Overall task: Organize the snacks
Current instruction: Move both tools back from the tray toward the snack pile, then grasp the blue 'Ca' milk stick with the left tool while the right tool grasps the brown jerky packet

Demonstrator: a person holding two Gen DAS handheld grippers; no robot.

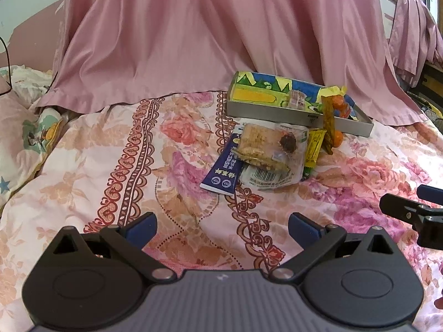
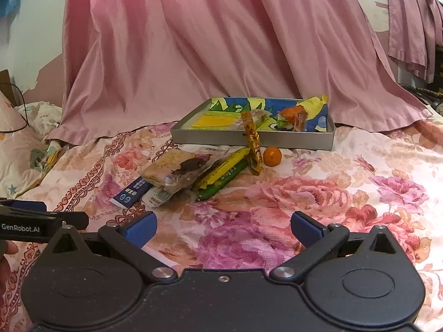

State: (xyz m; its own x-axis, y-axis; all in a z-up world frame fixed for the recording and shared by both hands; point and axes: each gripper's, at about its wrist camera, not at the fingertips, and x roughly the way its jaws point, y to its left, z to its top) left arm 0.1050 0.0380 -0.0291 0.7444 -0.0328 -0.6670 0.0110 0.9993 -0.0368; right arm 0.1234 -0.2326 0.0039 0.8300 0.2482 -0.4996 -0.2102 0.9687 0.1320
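A shallow grey tray point(image 1: 265, 112) point(image 2: 221, 138) with a colourful printed bottom lies on the floral bedspread and holds a few wrapped snacks. In front of it lies a pile: a clear-wrapped biscuit pack point(image 1: 265, 144) point(image 2: 177, 168), a dark blue sachet point(image 1: 224, 171) point(image 2: 133, 192), yellow and green sticks point(image 1: 314, 146) point(image 2: 224, 171), a small orange point(image 2: 272, 155) point(image 1: 338, 137), and an orange-brown stick point(image 2: 253, 144) point(image 1: 328, 119) leaning on the tray wall. My left gripper point(image 1: 223, 228) and right gripper point(image 2: 224, 228) are both open, empty, well short of the pile.
A pink satin curtain point(image 1: 193, 41) point(image 2: 193, 41) drapes onto the bed right behind the tray. Crumpled bedding point(image 1: 25, 116) lies at the far left. The right gripper's tip point(image 1: 409, 213) shows at the left view's right edge; the left gripper's body point(image 2: 33, 225) at the right view's left.
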